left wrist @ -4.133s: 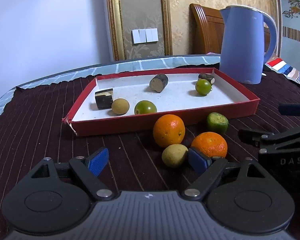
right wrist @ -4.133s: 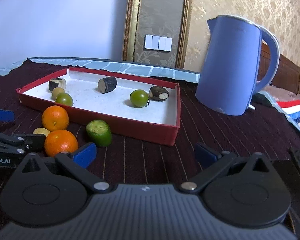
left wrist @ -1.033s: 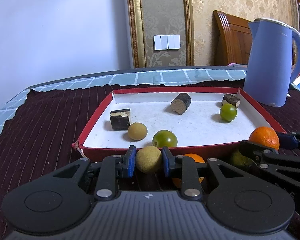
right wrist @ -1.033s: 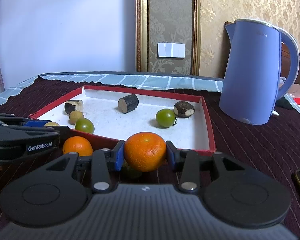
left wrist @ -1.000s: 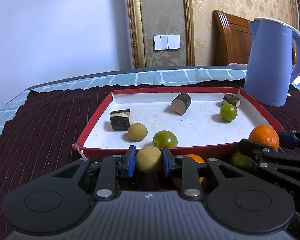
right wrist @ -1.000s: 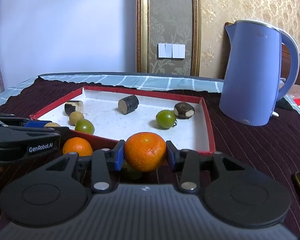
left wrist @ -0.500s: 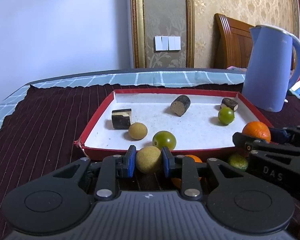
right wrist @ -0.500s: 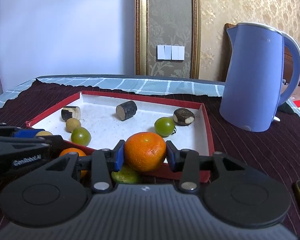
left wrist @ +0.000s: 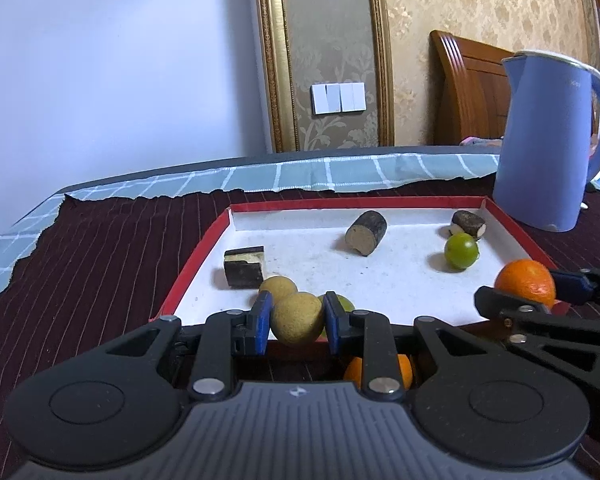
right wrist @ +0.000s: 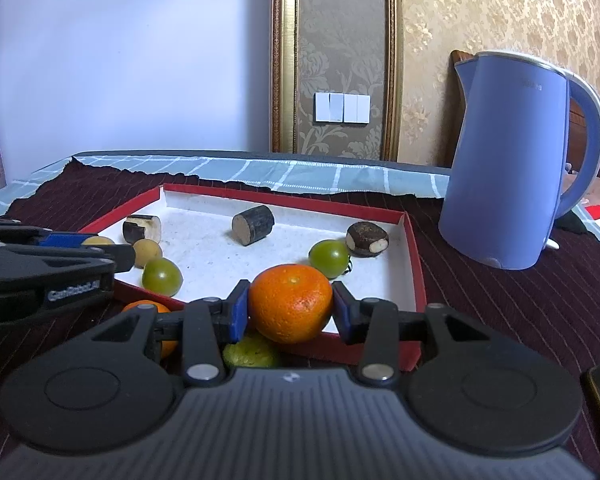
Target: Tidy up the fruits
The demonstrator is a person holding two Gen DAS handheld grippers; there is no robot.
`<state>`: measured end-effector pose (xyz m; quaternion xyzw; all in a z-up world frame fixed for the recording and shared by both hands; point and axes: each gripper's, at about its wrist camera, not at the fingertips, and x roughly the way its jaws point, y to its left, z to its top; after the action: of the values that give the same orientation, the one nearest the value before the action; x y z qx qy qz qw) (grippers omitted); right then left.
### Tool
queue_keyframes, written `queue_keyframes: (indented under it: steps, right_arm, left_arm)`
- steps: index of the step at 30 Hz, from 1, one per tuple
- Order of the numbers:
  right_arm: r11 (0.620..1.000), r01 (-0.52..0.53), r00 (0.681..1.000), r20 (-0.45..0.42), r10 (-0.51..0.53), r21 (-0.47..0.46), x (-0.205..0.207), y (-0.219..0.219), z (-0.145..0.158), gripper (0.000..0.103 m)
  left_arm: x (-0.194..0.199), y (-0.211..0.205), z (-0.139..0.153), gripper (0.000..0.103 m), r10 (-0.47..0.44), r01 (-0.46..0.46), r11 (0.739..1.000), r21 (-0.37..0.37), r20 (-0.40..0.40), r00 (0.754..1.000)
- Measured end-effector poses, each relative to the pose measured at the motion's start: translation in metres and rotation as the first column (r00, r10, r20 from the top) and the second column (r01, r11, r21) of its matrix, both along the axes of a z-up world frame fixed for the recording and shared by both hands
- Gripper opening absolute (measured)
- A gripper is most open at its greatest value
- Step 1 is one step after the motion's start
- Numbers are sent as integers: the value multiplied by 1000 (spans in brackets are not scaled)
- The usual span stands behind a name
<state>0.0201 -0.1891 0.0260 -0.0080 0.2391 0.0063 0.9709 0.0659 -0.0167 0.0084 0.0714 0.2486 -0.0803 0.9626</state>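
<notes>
The worktop (left wrist: 100, 248) is spread with a dark maroon striped cloth (right wrist: 500, 292), with a pale blue checked cloth (left wrist: 340, 174) showing along its far edge. Directly on the maroon cloth lie a shallow red tray (right wrist: 414, 264) near the middle, a blue kettle (right wrist: 512, 168) toward the far right corner, and, just outside the tray's near wall, an orange (left wrist: 404, 370) and a green fruit (right wrist: 250, 354).

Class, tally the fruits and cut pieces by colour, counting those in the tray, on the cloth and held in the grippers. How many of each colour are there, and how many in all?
Orange fruits: 2
Green fruits: 3
Tan fruits: 2
Dark brown pieces: 3
Total: 10
</notes>
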Motion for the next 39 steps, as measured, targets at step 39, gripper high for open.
queue_keyframes:
  steps: [39]
  right_arm:
    - [999,28,1000,1,-28,-17,40,-6,5,40]
  left_arm:
    - [46,-14,3,27,67,-68,997,25,51,996]
